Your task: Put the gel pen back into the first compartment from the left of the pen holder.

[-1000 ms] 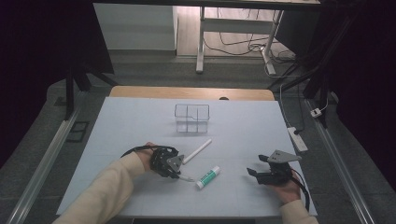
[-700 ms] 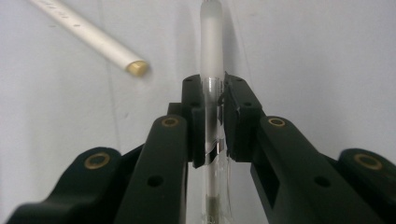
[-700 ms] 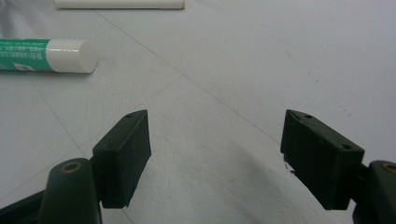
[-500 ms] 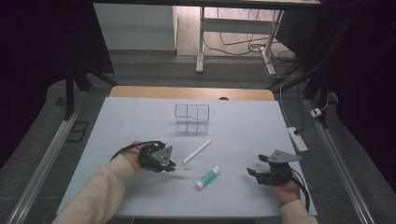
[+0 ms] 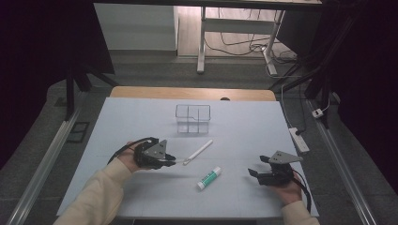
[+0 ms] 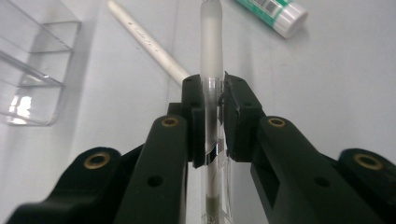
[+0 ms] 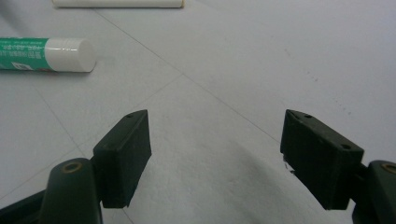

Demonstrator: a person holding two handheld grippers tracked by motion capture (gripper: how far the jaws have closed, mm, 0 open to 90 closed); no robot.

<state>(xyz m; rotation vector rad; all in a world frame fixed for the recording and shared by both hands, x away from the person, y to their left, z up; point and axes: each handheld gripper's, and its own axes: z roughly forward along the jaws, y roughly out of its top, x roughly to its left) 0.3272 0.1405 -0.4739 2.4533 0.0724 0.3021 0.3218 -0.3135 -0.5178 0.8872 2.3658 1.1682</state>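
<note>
Pen [image 6: 211, 56] sits clamped between the jaws of our left gripper [image 5: 170, 160], left of centre in the high view, its frosted cap pointing toward the white stick [image 5: 201, 150]. Our right gripper [image 5: 254, 174], at the lower right, has its jaws wide apart and holds nothing. We see the glue stick [image 5: 209, 177] between them, the clear box [image 5: 193, 118] above.

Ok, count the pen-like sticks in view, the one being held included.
2. A clear pen is clamped in the left gripper; a white stick lies on the table beside it, below the clear organizer.
</note>
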